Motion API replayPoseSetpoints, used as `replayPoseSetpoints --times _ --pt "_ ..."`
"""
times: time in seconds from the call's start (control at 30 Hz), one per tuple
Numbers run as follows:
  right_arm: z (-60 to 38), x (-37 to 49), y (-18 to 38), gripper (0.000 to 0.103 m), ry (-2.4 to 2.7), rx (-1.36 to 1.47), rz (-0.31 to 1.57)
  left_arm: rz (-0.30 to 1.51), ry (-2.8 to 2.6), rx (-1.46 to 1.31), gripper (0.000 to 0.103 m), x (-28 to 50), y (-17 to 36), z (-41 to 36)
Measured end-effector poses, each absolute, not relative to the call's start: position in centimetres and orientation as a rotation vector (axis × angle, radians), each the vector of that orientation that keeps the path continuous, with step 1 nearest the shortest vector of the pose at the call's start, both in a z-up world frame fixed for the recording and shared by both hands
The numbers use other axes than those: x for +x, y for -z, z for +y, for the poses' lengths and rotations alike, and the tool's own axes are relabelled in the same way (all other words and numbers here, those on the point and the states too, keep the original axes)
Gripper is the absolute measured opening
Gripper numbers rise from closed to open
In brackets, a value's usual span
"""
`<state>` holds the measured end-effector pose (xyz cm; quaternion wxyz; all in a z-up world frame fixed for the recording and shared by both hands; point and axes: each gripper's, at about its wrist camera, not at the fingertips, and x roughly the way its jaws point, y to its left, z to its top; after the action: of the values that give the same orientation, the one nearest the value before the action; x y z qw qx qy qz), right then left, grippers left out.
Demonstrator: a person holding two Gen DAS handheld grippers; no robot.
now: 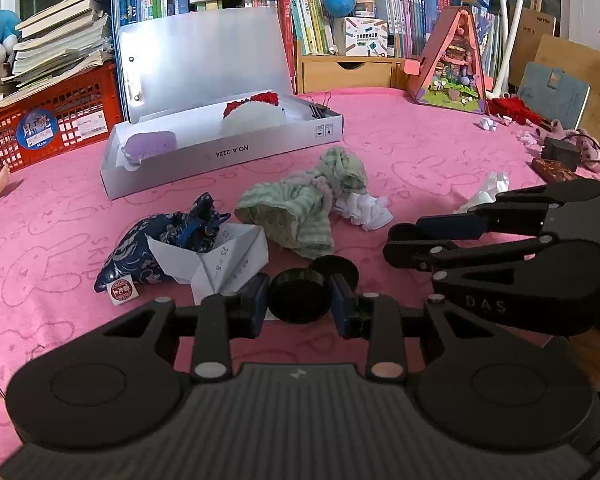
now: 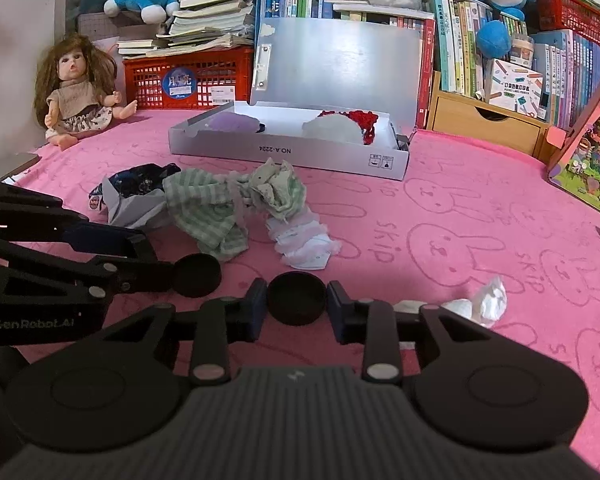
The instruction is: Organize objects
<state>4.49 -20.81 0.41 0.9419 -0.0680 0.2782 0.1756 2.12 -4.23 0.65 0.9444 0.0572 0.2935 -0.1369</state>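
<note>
My left gripper [image 1: 299,304] is shut on a small black round piece [image 1: 298,300] low over the pink cloth [image 1: 420,168]. My right gripper [image 2: 296,304] is shut on a similar black round cup-like piece [image 2: 296,296]. The two grippers sit side by side; the right gripper [image 1: 406,242] shows at the right of the left wrist view and the left gripper [image 2: 172,278] at the left of the right wrist view, with its black piece [image 2: 198,276]. Ahead lie a green striped cloth [image 1: 300,208], a dark blue patterned pouch [image 1: 160,248], folded paper [image 1: 224,260] and crumpled tissues [image 1: 364,210].
An open grey box [image 1: 228,156] with a raised lid holds a purple soft item [image 1: 150,144] and a white and red knitted item [image 1: 256,114]. A doll [image 2: 78,92] sits at the far left. A red crate [image 1: 52,120], books and a wooden drawer unit [image 1: 348,74] line the back.
</note>
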Motion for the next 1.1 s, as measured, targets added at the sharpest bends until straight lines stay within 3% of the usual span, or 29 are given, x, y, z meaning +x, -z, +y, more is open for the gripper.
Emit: replayPoseSetpoints --times 0.5,1.1 --pt "-21.0 5.8 -4.2 0.037 -0.348 -0.104 0.535 0.509 0.304 0.076 0.038 2.0 -5.6 -3.7" --pt "-21.8 14.7 -8.7 0.037 -0.313 0.042 0.564 0.511 0.161 -0.036 0.038 11.5 -10.5 0.8"
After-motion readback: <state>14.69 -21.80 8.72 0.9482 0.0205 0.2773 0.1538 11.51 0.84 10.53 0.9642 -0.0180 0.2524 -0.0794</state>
